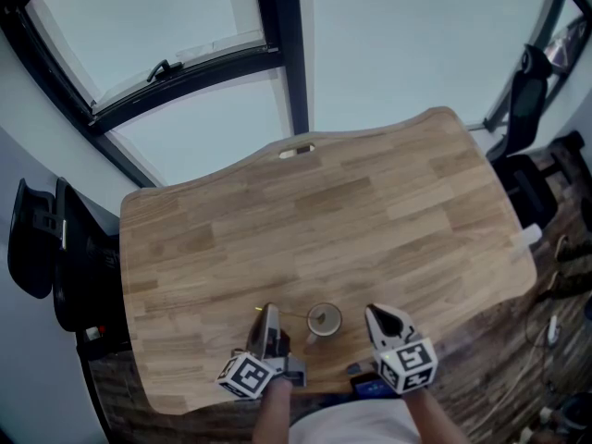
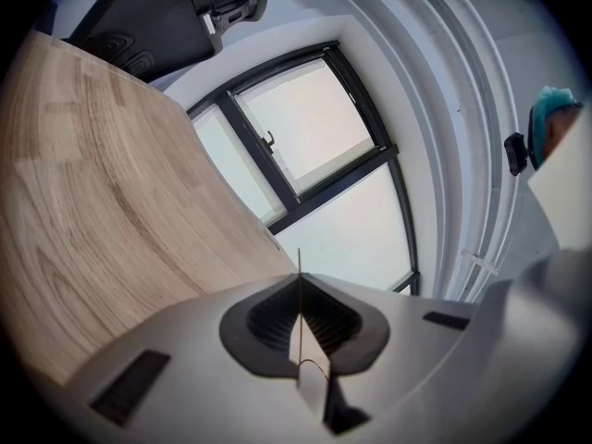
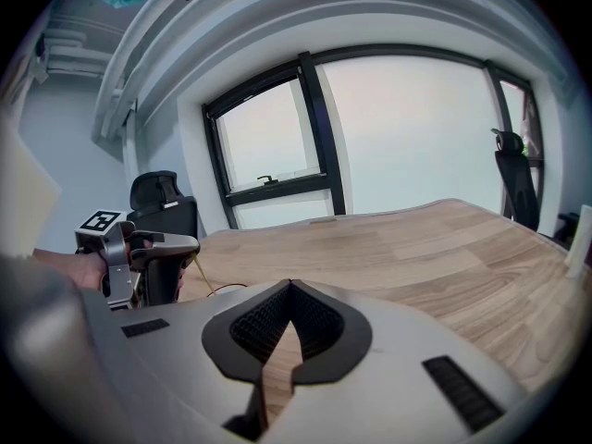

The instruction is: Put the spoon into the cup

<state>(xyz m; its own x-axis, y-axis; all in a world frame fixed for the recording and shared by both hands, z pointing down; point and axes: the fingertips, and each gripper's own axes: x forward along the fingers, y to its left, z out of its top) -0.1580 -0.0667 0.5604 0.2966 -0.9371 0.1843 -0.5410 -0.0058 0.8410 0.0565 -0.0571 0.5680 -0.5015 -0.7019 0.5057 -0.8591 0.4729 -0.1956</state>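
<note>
A small pale cup (image 1: 324,320) stands near the front edge of the wooden table (image 1: 324,211). A thin spoon handle (image 1: 294,315) runs from the cup's mouth leftward to my left gripper (image 1: 270,311), which is shut on it. In the left gripper view the handle (image 2: 299,262) shows edge-on as a thin line between the closed jaws of the left gripper (image 2: 299,280). My right gripper (image 1: 372,313) hovers just right of the cup, shut and holding nothing. The right gripper view shows the right gripper (image 3: 290,287) shut, the left gripper (image 3: 190,245) at left, and the yellowish handle (image 3: 199,271) slanting down from it.
Black office chairs stand left of the table (image 1: 42,248) and at the far right (image 1: 529,100). A cable slot (image 1: 296,150) sits at the table's far edge. Large windows (image 1: 185,26) lie beyond. A small white object (image 1: 529,236) hangs at the right edge.
</note>
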